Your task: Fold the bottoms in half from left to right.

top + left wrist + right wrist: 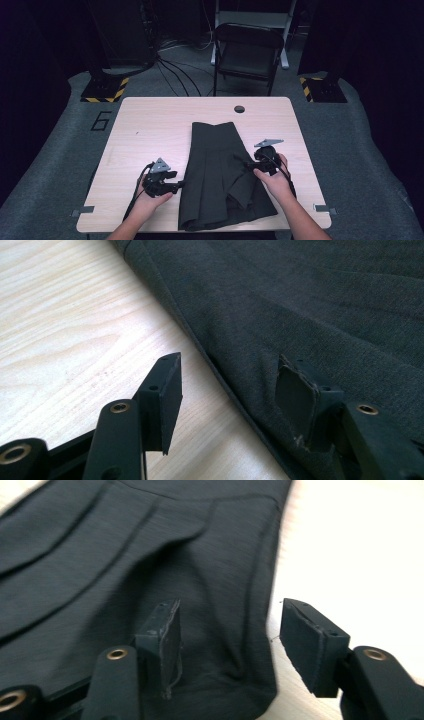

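Table [150,125]: pale wood, lying under everything, a small round hole near its far edge.
Skirt [220,170]: dark grey and pleated, lying flat along the table's middle, narrow end far, wide hem near the person; its right side is bunching into a raised fold.
Left gripper [176,186]: resting low at the skirt's left edge, jaws standing wide apart and straddling that edge, one over wood, one over cloth; nothing is being pinched.
Right gripper [248,163]: sitting at the skirt's right edge, jaws gaping, the edge lying loose between them, pads [169,645] pressing nothing.
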A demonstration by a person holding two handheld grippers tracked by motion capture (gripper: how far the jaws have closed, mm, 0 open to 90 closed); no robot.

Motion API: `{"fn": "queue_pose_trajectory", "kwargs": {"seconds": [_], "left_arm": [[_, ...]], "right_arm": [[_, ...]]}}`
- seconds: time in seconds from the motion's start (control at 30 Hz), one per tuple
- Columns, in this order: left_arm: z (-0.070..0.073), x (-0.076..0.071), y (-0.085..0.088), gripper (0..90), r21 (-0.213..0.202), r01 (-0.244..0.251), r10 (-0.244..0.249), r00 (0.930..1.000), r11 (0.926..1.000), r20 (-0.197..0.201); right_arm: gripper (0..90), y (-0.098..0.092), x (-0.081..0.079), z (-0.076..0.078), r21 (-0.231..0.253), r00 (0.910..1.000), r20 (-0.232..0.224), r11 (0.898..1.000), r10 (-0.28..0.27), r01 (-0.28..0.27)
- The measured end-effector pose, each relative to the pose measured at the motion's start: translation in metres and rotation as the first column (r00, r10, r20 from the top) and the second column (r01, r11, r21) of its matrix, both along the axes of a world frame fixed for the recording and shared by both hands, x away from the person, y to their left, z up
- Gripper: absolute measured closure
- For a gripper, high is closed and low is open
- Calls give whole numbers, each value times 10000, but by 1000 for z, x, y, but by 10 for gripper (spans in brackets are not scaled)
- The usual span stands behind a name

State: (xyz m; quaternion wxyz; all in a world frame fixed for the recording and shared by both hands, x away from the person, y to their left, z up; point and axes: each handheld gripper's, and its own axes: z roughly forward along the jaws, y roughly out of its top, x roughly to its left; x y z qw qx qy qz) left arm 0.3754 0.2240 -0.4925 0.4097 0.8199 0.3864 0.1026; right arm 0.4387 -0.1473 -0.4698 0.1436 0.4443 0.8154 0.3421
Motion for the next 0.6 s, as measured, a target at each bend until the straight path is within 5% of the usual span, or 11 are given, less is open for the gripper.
{"fn": "queue_pose_trajectory", "kwargs": {"seconds": [0.1,0.33,0.6], "left_arm": [[-1,1,-2,439,129,74,-75,10000,9999,46],[-2,3,-1,438,105,84,-84,10000,9999,11],[-3,6,-3,438,9,60,-60,10000,10000,-45]], "right_arm": [[396,5,-8,3,-12,9993,60,9993,372,-372],[404,0,-21,-11,-637,9929,-655,9926,992,-1034],[405,-27,-39,-12,-658,9951,-698,9951,697,-743]]}}
